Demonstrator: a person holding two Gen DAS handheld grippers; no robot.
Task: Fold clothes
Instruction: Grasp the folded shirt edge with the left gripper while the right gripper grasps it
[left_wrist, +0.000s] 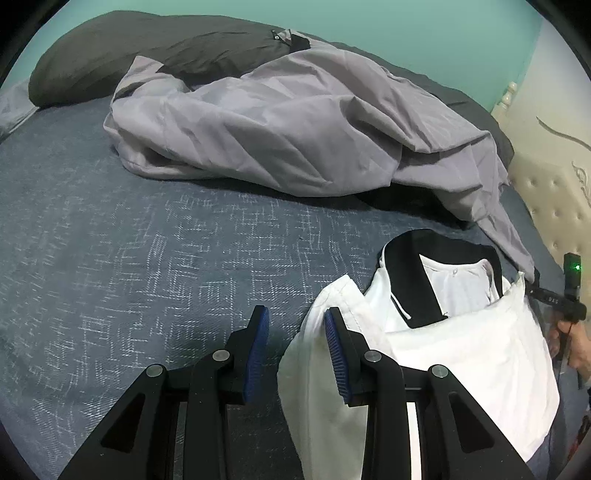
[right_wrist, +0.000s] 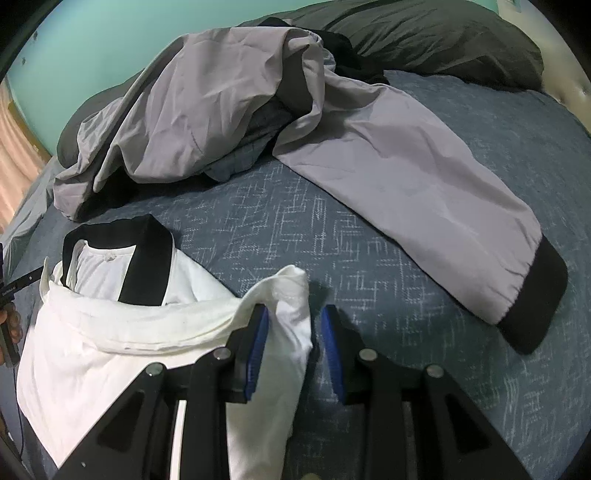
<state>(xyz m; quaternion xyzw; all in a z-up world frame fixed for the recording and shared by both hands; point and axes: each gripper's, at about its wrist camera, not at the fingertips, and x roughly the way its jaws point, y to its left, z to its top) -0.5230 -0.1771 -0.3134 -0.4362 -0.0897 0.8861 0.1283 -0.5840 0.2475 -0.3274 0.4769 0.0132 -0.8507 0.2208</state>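
A white shirt with a black collar lies partly folded on the blue bed cover; it also shows in the right wrist view. My left gripper is open, its jaws apart, with the shirt's left edge beside its right finger. My right gripper is open, with a fold of the white shirt lying between its blue pads. The right gripper's handle and a hand show at the far right of the left wrist view.
A crumpled grey jacket lies further back on the bed, its black-cuffed sleeve stretching toward my right gripper. A dark pillow lies behind it. A tufted cream headboard stands at right. The patterned blue cover spreads left.
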